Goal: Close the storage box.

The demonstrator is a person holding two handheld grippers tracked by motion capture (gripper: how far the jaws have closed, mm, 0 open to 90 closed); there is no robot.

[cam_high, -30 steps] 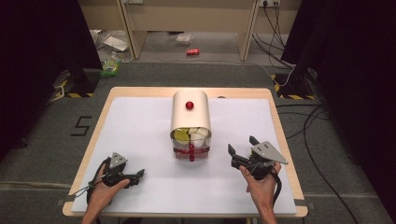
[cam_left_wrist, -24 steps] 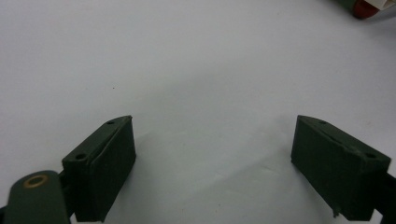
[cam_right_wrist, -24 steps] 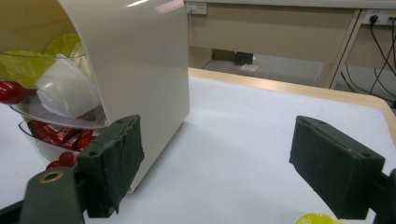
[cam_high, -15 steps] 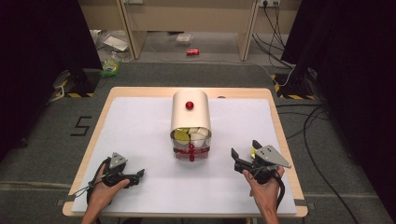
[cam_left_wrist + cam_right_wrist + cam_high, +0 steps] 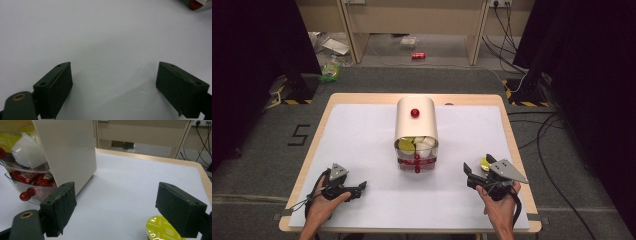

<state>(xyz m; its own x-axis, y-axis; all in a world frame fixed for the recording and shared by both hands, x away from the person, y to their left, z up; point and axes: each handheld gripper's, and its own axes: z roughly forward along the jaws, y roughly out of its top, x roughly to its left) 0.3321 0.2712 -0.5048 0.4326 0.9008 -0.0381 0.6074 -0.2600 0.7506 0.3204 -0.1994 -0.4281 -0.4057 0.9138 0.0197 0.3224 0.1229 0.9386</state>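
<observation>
A cream arched storage box [image 5: 416,122] with a red knob [image 5: 415,113] stands mid-table. Its clear drawers [image 5: 417,150] are pulled out toward me, holding yellow and white capsules above and red packets [image 5: 25,178] below. A yellow-lidded capsule [image 5: 160,230] lies on the white table, partly hidden behind the right jaw of my right gripper [image 5: 116,186]. That gripper [image 5: 477,165] is open right of the drawers, and the capsule [image 5: 484,164] sits between its jaws. My left gripper [image 5: 361,188] rests at the front left, open [image 5: 115,67] over bare table.
The white mat [image 5: 362,135] covers the wooden table [image 5: 507,115]. The box's side wall [image 5: 67,147] stands close to my right gripper's left jaw. Cables and floor clutter lie beyond the table's far edge.
My right gripper has drifted slightly back toward the front right edge, away from the drawers. The left gripper has stayed where it was.
</observation>
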